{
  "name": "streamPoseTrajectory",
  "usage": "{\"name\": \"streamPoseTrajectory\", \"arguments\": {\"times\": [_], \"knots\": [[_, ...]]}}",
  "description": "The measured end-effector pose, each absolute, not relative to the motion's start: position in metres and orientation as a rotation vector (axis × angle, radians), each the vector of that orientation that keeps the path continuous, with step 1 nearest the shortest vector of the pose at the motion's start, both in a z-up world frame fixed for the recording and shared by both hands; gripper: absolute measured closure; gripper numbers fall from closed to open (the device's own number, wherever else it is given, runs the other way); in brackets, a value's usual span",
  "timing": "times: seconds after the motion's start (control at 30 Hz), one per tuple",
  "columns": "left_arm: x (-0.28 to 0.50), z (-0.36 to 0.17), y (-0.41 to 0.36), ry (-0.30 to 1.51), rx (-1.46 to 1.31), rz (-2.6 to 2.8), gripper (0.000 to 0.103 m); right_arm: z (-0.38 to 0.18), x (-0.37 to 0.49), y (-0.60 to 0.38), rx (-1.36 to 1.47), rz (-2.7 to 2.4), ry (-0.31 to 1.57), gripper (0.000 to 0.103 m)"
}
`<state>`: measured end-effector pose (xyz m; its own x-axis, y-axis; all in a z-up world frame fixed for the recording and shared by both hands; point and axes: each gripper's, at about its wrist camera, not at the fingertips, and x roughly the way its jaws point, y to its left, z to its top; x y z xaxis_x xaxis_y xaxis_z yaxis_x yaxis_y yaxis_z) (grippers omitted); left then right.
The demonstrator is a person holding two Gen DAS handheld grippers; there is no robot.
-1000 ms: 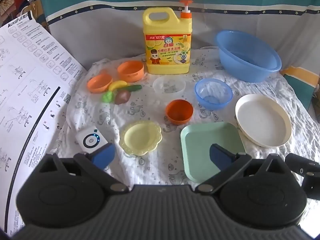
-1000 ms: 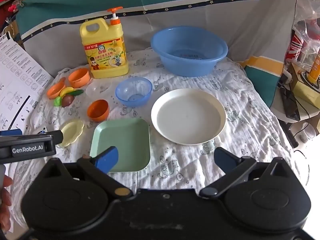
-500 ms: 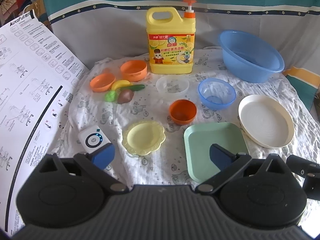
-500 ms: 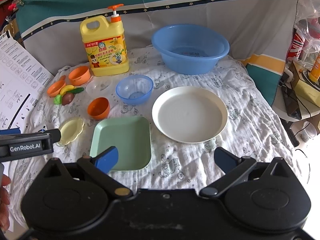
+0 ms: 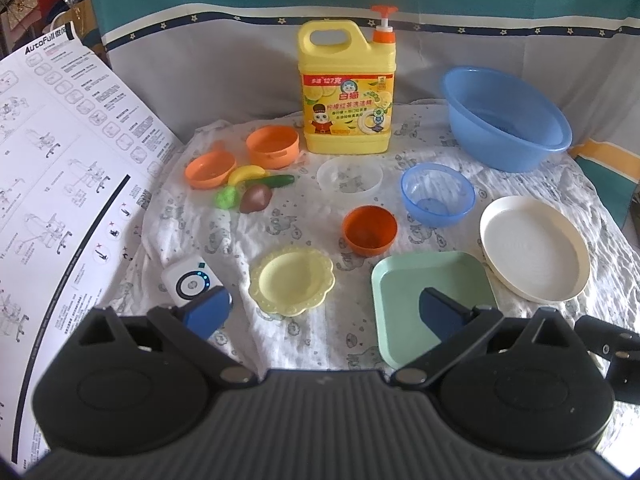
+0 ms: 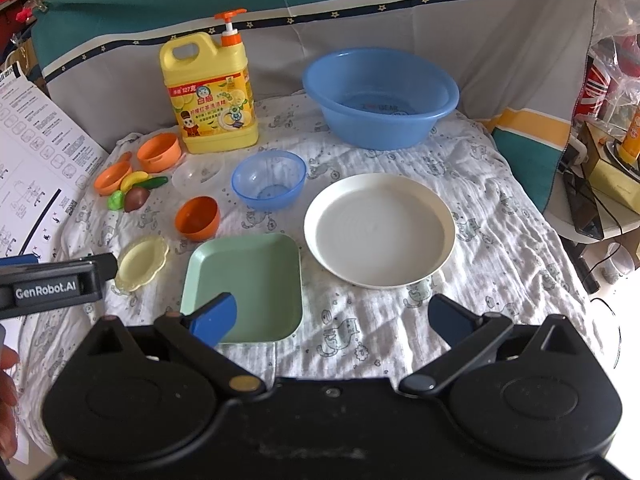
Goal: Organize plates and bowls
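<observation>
With both the left tongs (image 5: 324, 312) and right tongs (image 6: 334, 316) spread and empty, we judge the green square plate (image 6: 244, 280), low in the frame beside the white round plate (image 6: 380, 230), light, stiff and slick, best pinched at its raised rim.

A white printed cloth (image 6: 500, 216) covers the table, bearing plates, bowls, a basin, detergent and toy food.
</observation>
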<state>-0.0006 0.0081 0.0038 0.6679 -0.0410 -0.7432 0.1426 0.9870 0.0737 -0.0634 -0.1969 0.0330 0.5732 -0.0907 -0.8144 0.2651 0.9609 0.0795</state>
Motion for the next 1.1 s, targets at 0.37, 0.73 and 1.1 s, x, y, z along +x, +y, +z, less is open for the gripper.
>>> {"name": "streamPoseTrajectory", "arguments": {"times": [0.37, 0.73, 1.1], "knots": [[-0.002, 0.003, 0.009, 0.827, 0.133, -0.106, 0.0, 0.034, -0.063, -0.197, 0.203, -0.21, 0.94, 0.0], [0.0, -0.001, 0.006, 0.841, 0.134, -0.114, 0.0, 0.03, -0.063, -0.199, 0.209, -0.214, 0.947, 0.0], [0.004, -0.011, -0.001, 0.85, 0.14, -0.137, 0.0, 0.02, -0.059, -0.206, 0.221, -0.222, 0.967, 0.0]]}}
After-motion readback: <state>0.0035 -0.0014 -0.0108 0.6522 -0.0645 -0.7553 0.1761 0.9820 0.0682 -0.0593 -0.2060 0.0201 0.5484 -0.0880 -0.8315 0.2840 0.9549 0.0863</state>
